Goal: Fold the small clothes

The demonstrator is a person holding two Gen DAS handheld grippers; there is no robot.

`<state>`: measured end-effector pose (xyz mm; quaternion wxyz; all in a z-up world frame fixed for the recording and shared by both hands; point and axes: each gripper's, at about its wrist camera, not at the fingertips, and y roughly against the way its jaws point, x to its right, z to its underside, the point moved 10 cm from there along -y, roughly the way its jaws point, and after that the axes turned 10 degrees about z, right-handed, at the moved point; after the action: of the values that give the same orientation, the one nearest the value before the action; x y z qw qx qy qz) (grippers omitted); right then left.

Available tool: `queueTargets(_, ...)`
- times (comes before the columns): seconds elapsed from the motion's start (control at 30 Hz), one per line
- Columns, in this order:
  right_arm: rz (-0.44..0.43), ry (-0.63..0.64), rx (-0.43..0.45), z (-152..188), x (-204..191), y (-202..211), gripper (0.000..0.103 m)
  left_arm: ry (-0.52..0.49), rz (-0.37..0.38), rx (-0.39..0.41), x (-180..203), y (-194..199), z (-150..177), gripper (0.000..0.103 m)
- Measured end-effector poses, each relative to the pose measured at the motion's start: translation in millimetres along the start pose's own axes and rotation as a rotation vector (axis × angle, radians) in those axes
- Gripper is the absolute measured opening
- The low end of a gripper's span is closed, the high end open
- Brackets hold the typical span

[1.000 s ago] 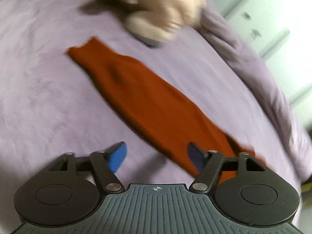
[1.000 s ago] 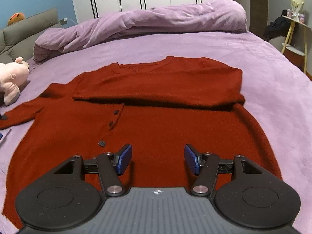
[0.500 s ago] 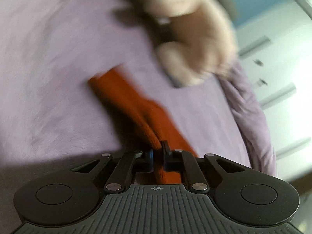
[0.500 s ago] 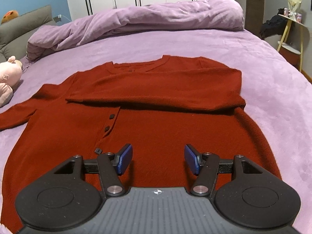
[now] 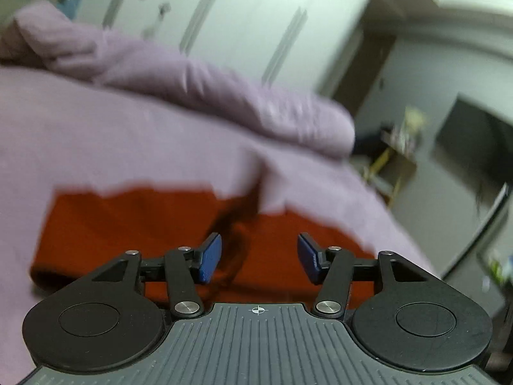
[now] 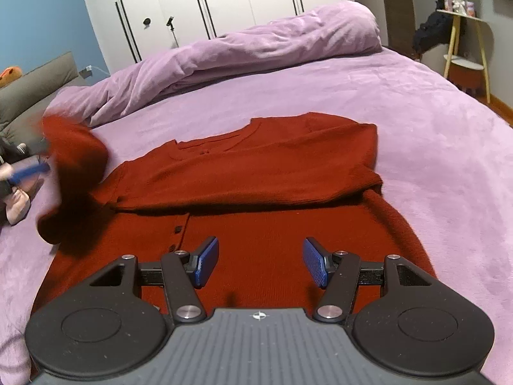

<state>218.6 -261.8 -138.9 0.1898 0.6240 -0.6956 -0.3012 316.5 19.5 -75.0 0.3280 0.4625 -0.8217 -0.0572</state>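
The left gripper (image 5: pixel 259 258) has let go of the sleeve (image 6: pixel 75 179), both grippers gape wide, and the red cardigan (image 6: pixel 256 192) lies mid-bed with purple blanket (image 6: pixel 433 134) around.

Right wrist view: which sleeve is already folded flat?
The sleeve lying flat across the chest of the sweater, running from the shoulder at picture right. The other sleeve, at picture left, is bunched, lifted and blurred.

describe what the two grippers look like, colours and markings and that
The left gripper and right gripper look alike: matte black linkage arms with silver rivets, two round black discs at the sides, a grey ribbed plate with a small white crosshair mark, and blue textured pads on the fingers. No cables or sleeves show.
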Motion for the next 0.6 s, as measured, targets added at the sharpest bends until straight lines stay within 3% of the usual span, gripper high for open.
queueTargets(0.1, -0.032, -0.014, -0.013, -4, 2, -7, 0.059, -0.002, -0.100, -0.094, -17, -9, 29, 0.057)
queueTargets(0.27, -0.189, -0.095, -0.090, -21, -18, -40, 0.059, -0.006, -0.260, -0.106, -58, 13, 38, 0.061)
queueTargets(0.43, -0.328, -0.228, -0.169, -50, -43, -91, 0.064, 0.101, -0.309, -0.104, -89, 41, 46, 0.062)
queueTargets(0.6, -0.360, -0.216, -0.212, -57, -72, -129, 0.060, 0.112, -0.349, -0.109, -103, 46, 52, 0.062)
